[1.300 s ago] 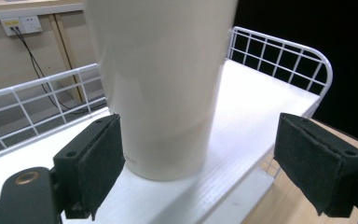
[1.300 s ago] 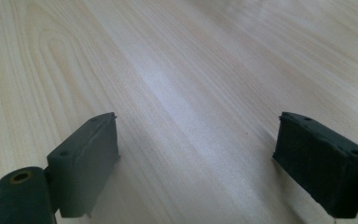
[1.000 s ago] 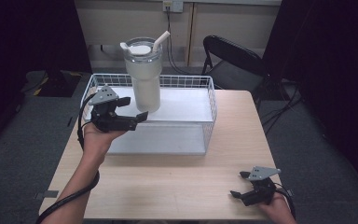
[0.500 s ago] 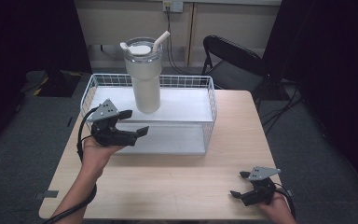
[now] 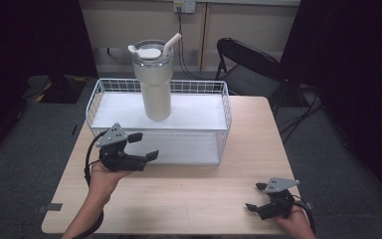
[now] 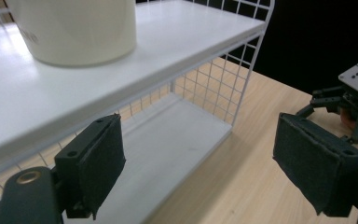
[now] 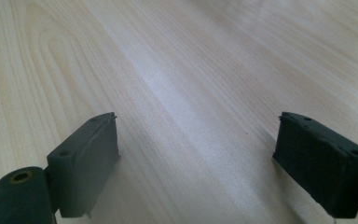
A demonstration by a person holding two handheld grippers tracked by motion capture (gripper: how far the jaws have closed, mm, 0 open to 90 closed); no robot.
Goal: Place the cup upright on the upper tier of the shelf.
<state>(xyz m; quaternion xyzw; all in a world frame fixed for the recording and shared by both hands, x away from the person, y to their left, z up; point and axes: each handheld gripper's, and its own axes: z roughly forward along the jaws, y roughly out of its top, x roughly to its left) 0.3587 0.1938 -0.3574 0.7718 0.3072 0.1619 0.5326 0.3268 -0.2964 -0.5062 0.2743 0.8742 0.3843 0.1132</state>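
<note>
Over the left half of the light wooden table (image 5: 189, 194), a person's left hand (image 5: 104, 174) holds the left hand-held gripper (image 5: 140, 147) raised just in front of a white wire rack (image 5: 226, 107), its jaws spread wide apart and gripping nothing. In the left gripper view the two black padded jaws frame the rack's open lower level and the near edge of its white upper shelf (image 6: 186, 32), without touching either. A tall cream tumbler (image 5: 153, 79) with a clear lid and a straw (image 5: 171, 44) stands upright on the upper shelf, toward the rack's left half and near the table's far edge. The rack spans most of the far half of the table, leaving a narrow bare strip along the left edge and a wider one along the right. The near half of the table is open wood. At the near right corner, the right hand-held gripper (image 5: 254, 196) sits low over the surface, jaws also wide apart and empty, with bare wood grain between them in the right gripper view. A black folding chair (image 5: 248, 64) stands beyond the far right corner.
</note>
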